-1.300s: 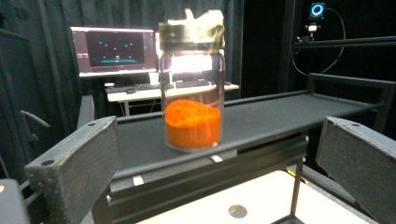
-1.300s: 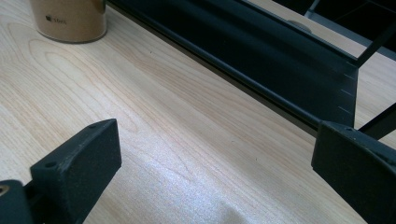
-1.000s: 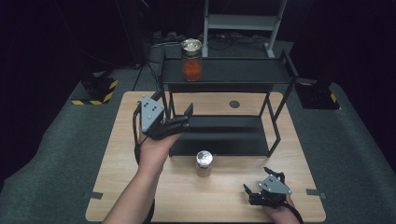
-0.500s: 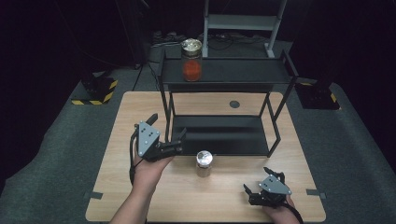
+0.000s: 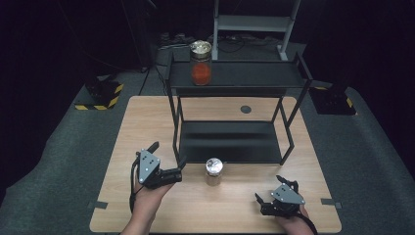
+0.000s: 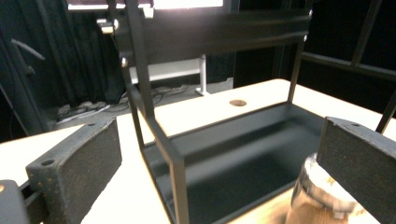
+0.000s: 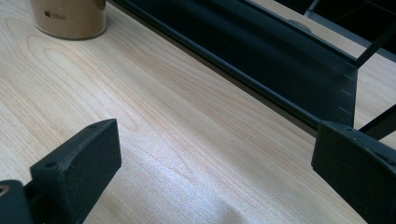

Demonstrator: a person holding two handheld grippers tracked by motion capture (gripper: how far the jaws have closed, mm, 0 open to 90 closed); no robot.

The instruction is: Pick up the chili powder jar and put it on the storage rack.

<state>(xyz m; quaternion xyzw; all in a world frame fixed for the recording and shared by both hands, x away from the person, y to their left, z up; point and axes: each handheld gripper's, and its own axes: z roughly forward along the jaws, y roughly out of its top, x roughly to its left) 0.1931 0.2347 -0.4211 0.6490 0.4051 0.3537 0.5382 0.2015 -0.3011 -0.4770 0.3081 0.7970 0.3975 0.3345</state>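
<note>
Dark curtains and grey carpet are surrounding a pale wooden table (image 5: 147, 122), on which a black two-tier metal rack (image 5: 235, 78) is standing. On the rack's upper shelf a glass jar with red contents (image 5: 201, 62) is sitting near the left end, upright, with a light-coloured lid.

In front of the rack, on the bare wood, a small tan jar (image 5: 214, 172) with a shiny top is standing upright, just clear of the lower shelf's front edge. The left gripper (image 5: 169, 164) is hovering just to the left of it, its jaws spread wide and pointing toward the rack's front left leg; nothing is sitting between them. In the left gripper view the tan jar (image 6: 322, 196) is showing low at the right, partly behind the right jaw (whether pad and jar are touching I cannot tell), while the rack's leg is rising between the two pads.

The right gripper (image 5: 274, 193) is resting near the table's front right corner, well apart from the tan jar, jaws parted and empty. In the right gripper view the jar's base (image 7: 70, 18) is appearing at the upper left, with the rack's lower shelf edge running diagonally across.
</note>
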